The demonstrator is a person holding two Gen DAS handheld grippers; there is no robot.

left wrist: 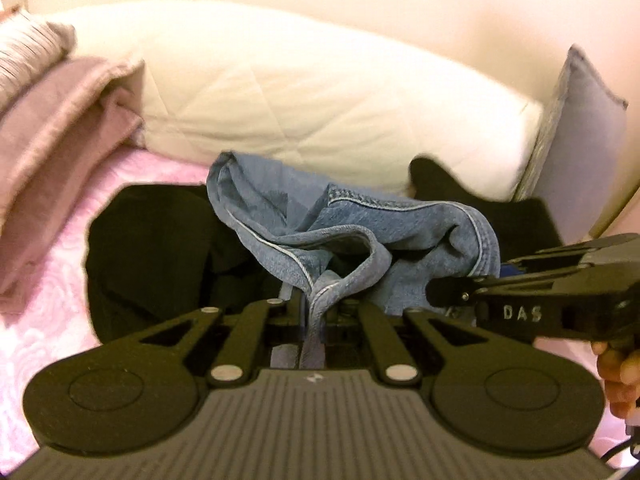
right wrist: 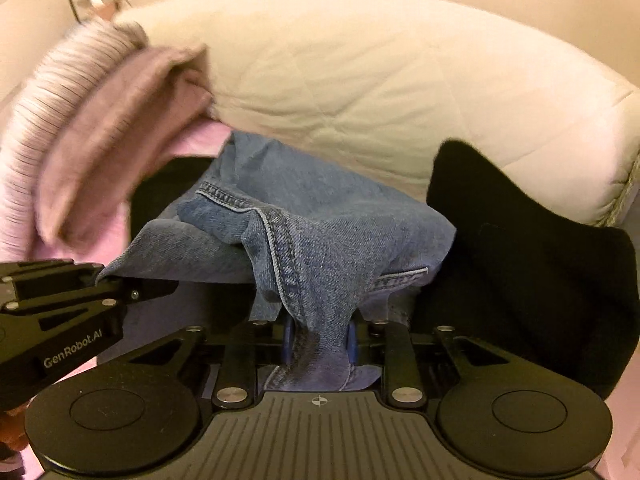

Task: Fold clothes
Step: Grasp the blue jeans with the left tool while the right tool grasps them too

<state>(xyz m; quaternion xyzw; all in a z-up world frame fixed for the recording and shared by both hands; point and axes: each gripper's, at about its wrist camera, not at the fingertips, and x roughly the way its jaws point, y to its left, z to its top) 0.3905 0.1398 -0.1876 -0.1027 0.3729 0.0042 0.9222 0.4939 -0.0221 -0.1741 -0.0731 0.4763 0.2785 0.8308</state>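
Observation:
A blue denim garment hangs bunched above a black garment on the pink bedspread. My left gripper is shut on a hemmed edge of the denim, which runs back between its fingers. In the right wrist view, my right gripper holds a thick seamed fold of the same denim pinched between its blue pads. Each gripper shows in the other's view: the right gripper comes in from the right, the left gripper from the left, both at the cloth.
A white quilted pillow lies along the wall behind the clothes. A stack of folded mauve and striped clothes sits at the left. A grey cushion stands at the right. More black cloth rises to the right of the denim.

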